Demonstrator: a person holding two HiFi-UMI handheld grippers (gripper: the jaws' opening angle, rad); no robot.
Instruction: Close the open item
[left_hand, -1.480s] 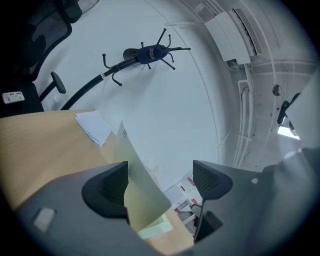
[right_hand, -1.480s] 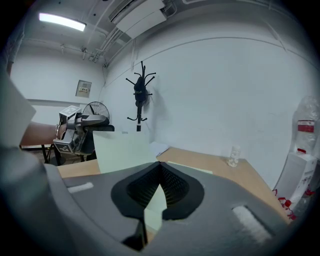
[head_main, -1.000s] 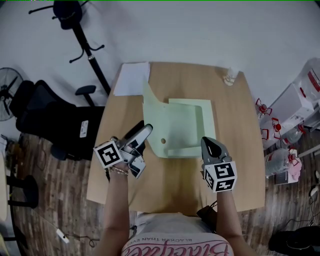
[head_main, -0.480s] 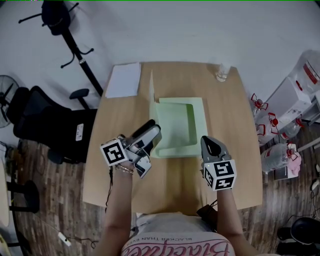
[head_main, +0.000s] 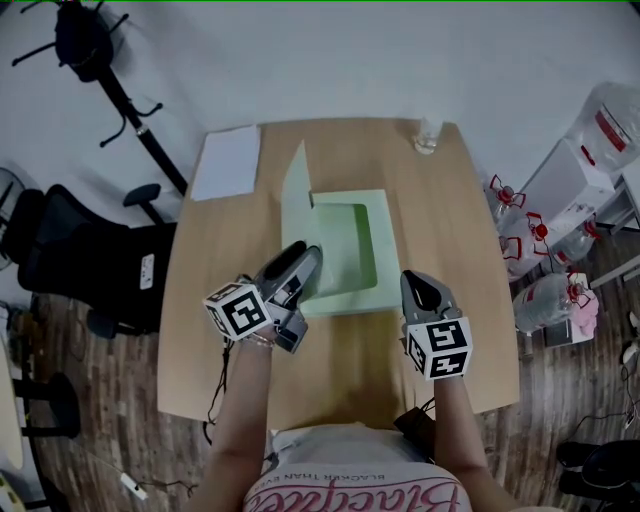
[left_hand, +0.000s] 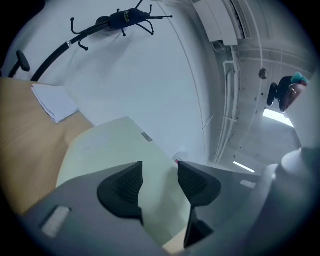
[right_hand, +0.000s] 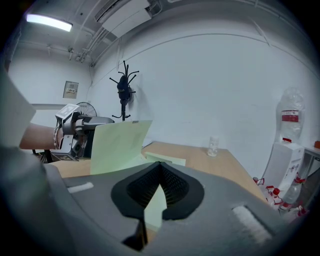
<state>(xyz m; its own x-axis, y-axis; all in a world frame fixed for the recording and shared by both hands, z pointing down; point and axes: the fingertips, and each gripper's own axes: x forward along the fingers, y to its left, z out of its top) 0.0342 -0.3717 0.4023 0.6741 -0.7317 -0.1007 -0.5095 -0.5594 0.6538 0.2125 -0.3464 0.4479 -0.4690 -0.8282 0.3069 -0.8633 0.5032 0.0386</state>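
The pale green folder lies in the middle of the wooden table. Its cover stands almost upright along the folder's 9 o'clock side. So the thing to be closed is half-way there at best, by my reading.

The left gripper is at the folder's 7 o'clock corner, right at the near end of the raised cover. Its jaws are closing. In the left gripper view the green sheet fills the gap between the two dark pads, but I can't see them pressing on it yet. The right gripper hangs at the folder's 5 o'clock corner, just off the near edge. Its jaws are clenched tip to tip with nothing between them.

If I were coaching, I'd say let the left jaws settle squarely on the cover's edge before any pull. A thin sheet like that looks likely to buckle or slip from a shallow pinch. Then swing it over toward 3 o'clock in an arc about the fold, rather than shoving sideways. A shove could slide the whole folder across the smooth wood. The idle right gripper could press the near corner of the base flat to keep it from following. Let go only once the cover lies down on the base.

A white sheet of paper sits at the table's 11 o'clock corner. A small clear cup is at 1 o'clock. Both are well clear of the swing.
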